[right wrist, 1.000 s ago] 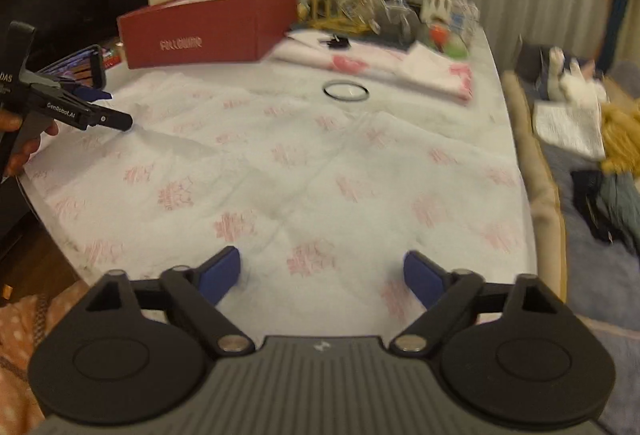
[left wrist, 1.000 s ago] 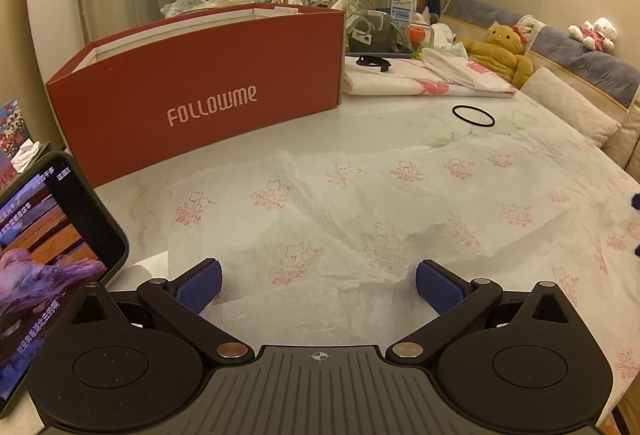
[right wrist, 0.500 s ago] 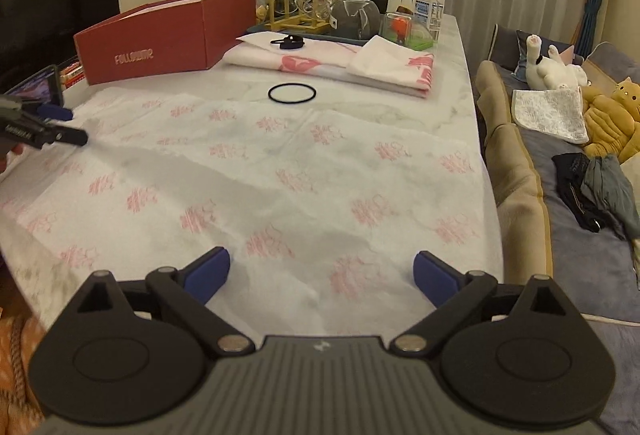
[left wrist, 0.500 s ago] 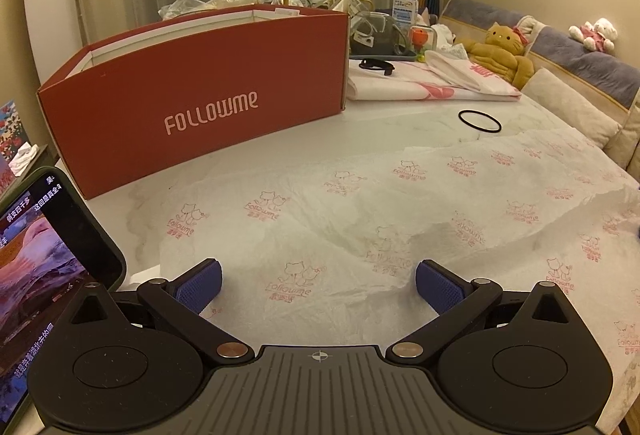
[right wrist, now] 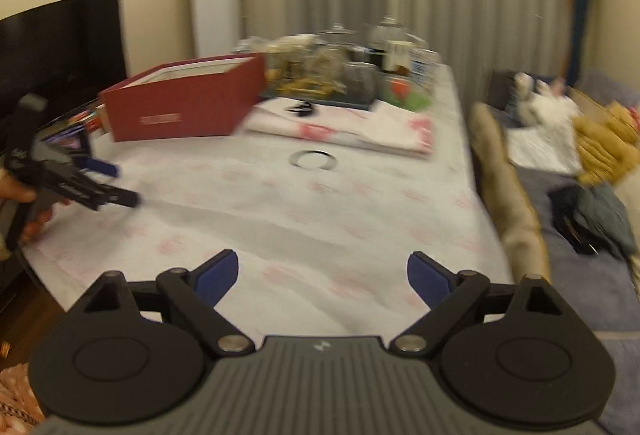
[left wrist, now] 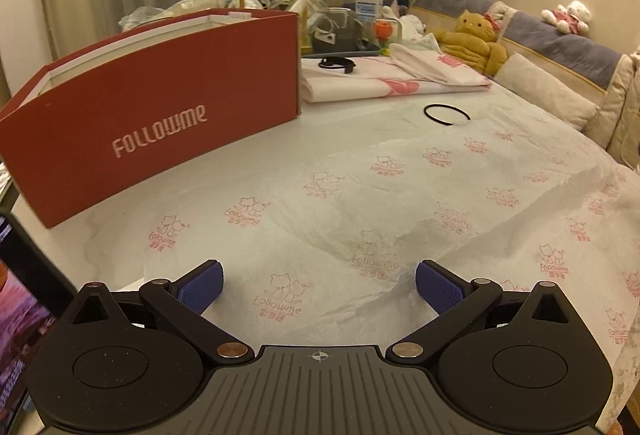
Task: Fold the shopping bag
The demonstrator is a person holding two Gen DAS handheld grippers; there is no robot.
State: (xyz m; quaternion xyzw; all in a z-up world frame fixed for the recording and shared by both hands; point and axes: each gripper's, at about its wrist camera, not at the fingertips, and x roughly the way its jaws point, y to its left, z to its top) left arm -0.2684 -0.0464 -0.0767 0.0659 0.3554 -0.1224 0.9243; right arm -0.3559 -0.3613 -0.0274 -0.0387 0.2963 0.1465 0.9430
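The shopping bag (left wrist: 360,203) is a thin white sheet printed with pink cat logos, spread flat and creased over the marble table (left wrist: 344,123). My left gripper (left wrist: 318,275) hovers open over its near left part, nothing between the blue pads. The right wrist view is blurred. There my right gripper (right wrist: 323,263) hangs over the bag (right wrist: 320,219) near its front edge. Its jaws are wide and closing, with nothing gripped between them. In that view the left gripper (right wrist: 124,184), held in a hand, is at the far left, just above the bag.
A red "FOLLOWME" box (left wrist: 160,107) stands behind the bag. A black hair band (left wrist: 446,114) lies beyond it, then a stack of folded bags (left wrist: 380,83) and a cluttered tray. A lit phone (left wrist: 24,299) leans at the left. A sofa (right wrist: 560,203) with plush toys runs along the right.
The left gripper slid a little right, so the phone has slipped towards the frame's edge. The right gripper rose and swung, blurring its view; its jaws stand slightly narrower.
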